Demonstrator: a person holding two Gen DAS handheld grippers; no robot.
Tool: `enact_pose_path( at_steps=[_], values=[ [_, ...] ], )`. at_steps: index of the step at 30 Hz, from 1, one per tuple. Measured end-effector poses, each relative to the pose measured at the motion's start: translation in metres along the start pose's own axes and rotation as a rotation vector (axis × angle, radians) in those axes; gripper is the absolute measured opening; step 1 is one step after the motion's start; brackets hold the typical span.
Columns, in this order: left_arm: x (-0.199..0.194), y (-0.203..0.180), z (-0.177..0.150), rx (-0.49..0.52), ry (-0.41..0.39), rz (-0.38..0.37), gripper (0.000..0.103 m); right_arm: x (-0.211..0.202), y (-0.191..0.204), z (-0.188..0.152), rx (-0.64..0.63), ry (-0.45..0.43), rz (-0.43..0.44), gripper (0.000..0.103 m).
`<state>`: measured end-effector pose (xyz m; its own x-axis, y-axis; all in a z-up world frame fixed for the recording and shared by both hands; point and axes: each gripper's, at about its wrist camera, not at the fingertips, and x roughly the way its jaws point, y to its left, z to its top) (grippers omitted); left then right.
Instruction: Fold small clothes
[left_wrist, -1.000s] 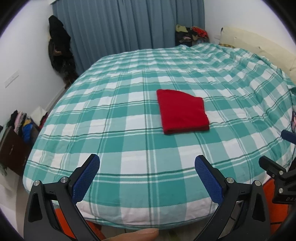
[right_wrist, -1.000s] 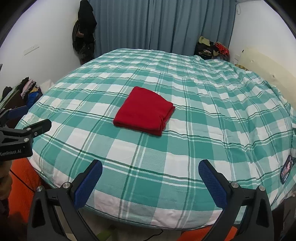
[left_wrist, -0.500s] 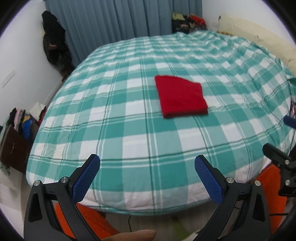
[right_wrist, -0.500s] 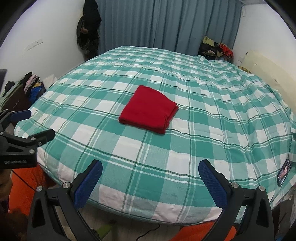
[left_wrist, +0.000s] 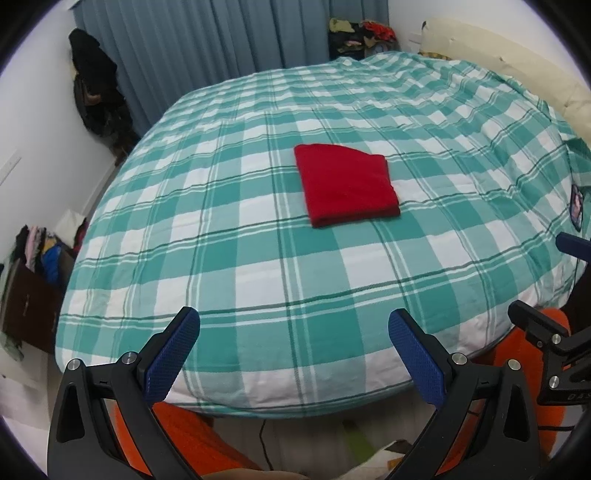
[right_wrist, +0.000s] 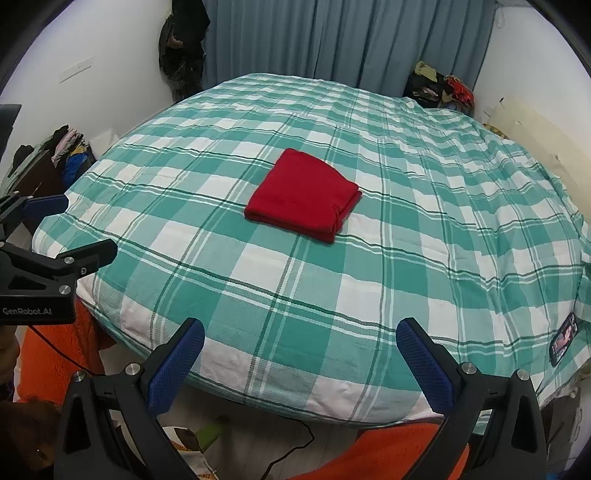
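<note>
The red garment lies folded into a neat flat rectangle near the middle of the bed, so the folding looks done; I see nothing else waiting on the cover. It sits at about twelve o'clock, well apart from the left gripper and the right gripper, both wide open and empty at the bed's near edge.

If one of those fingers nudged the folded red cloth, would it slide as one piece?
Probably not neatly. The red cloth looks soft, with loose layered edges on one side, so layers may shift or bunch. It likely drags rather than glides on the woven plaid bedspread.
</note>
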<state>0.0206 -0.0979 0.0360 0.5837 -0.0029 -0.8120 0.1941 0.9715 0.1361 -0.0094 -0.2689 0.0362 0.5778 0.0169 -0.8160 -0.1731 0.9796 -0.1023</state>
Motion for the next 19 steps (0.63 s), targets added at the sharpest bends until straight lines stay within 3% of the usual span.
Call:
enact_pose_path(
  at_steps=[12,19],
  values=[
    [0.0039,-0.0015,0.0002,0.003,0.006,0.012,0.102,-0.0041,-0.0093,0.0022,0.026,-0.021,-0.03,0.103],
    [-0.0007,0.0008,-0.0005,-0.014,-0.017,-0.025,0.102,-0.0061,-0.0093,0.0028,0.045,-0.037,-0.021,0.103]
  ],
)
